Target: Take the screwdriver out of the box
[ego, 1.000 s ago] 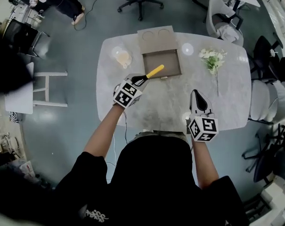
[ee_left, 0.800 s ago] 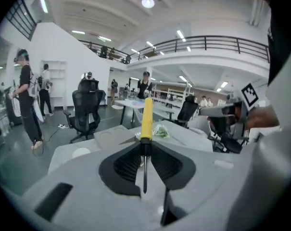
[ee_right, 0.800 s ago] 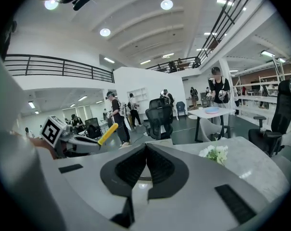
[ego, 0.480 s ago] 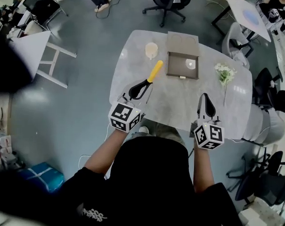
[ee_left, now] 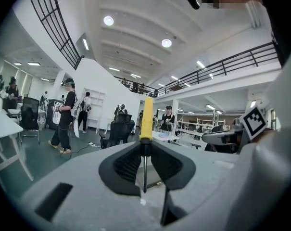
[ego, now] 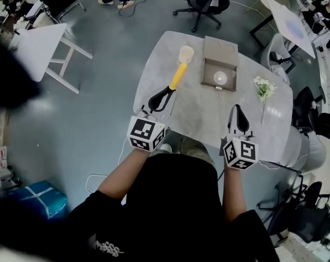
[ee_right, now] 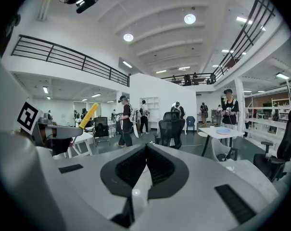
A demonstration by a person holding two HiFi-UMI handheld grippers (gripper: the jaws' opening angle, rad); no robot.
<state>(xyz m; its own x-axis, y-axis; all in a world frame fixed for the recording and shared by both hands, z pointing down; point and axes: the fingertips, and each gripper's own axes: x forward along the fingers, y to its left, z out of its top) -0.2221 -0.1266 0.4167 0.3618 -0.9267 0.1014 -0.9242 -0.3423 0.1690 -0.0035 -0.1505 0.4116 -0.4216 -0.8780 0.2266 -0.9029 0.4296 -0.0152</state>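
My left gripper (ego: 171,89) is shut on a screwdriver (ego: 178,76) with a yellow handle, held above the left part of the white oval table (ego: 208,116). In the left gripper view the yellow handle (ee_left: 146,119) sticks out past the jaws of my left gripper (ee_left: 145,141) and the thin shaft runs back between the pads. The open brown box (ego: 208,74) lies to the right of the screwdriver, its lid folded back; a round white thing (ego: 221,78) lies inside. My right gripper (ego: 237,107) is shut and holds nothing, near the table's front edge, and its pads meet (ee_right: 145,146).
A cream round cup (ego: 186,53) stands just beyond the screwdriver's handle. White flowers (ego: 263,88) lie at the table's right. Office chairs (ego: 200,1), a white side table (ego: 42,45) and standing people surround the table. My left gripper (ee_right: 54,130) with the yellow handle shows in the right gripper view.
The left gripper has carried the screwdriver away from the box's front left corner, leftward and back toward me, and turned it. The right gripper has also risen a little.
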